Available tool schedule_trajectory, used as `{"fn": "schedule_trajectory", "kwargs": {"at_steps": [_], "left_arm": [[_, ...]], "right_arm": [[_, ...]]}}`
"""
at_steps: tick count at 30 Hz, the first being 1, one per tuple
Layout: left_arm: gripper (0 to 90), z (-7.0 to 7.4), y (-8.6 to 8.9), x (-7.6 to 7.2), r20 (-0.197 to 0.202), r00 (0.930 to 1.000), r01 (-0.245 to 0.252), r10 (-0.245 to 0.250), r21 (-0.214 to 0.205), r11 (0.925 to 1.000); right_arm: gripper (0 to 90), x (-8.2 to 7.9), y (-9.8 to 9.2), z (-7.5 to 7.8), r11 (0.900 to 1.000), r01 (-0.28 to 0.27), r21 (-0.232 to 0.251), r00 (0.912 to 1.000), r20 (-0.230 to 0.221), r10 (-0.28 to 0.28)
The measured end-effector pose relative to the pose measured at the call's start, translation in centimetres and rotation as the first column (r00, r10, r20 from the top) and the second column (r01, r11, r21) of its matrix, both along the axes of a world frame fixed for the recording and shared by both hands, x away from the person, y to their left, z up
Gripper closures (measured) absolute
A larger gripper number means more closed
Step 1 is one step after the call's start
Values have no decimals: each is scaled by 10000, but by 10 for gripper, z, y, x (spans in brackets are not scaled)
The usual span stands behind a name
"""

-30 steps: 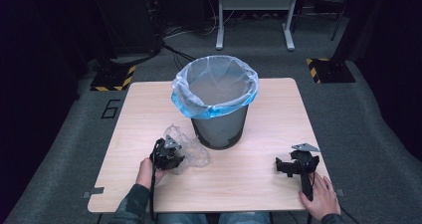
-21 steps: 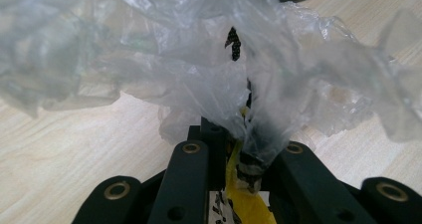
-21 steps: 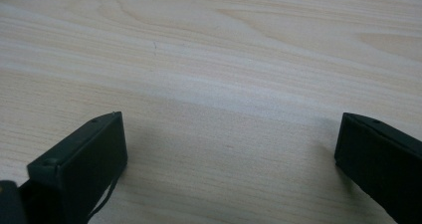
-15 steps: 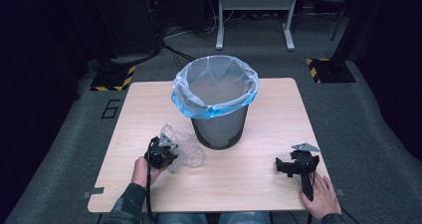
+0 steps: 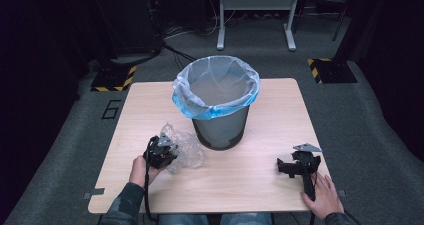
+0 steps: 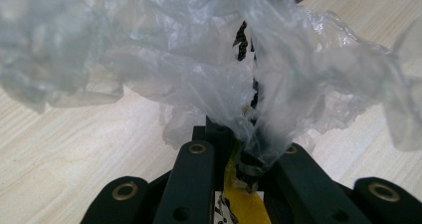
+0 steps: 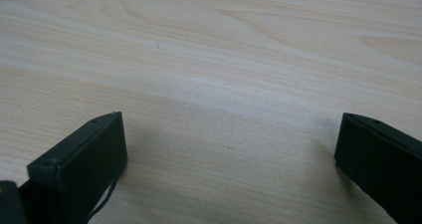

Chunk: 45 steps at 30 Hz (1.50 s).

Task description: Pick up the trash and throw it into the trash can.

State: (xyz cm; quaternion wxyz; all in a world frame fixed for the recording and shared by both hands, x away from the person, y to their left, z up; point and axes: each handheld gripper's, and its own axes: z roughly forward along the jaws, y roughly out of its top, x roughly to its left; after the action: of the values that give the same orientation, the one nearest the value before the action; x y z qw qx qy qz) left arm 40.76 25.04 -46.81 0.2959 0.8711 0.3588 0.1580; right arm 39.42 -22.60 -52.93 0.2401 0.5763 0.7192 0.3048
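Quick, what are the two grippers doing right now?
Left gripper: jaws closed on the crumpled clear plastic.
Right gripper: jaws open, holding nothing, over the wooden table.

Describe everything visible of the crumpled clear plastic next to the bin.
The plastic is a thin, clear film, crumpled into a loose, wrinkled wad that lets the wood show through. It lies on the table just left of the bin's base; whether it touches the bin cannot be told. The left hand-held gripper has closed its black jaws on a bunched fold of it, and the rest billows out beyond the jaws, as the left gripper view shows.
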Motion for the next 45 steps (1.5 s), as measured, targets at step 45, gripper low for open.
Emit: {"fn": "schedule_trajectory", "kwargs": {"at_steps": [45], "left_arm": [[854, 47, 4, -12, -177, 9998, 33, -14, 1059, 9944]], "right_arm": [[0, -1, -2, 0, 9998, -198, 43, 9998, -25, 198]]}}
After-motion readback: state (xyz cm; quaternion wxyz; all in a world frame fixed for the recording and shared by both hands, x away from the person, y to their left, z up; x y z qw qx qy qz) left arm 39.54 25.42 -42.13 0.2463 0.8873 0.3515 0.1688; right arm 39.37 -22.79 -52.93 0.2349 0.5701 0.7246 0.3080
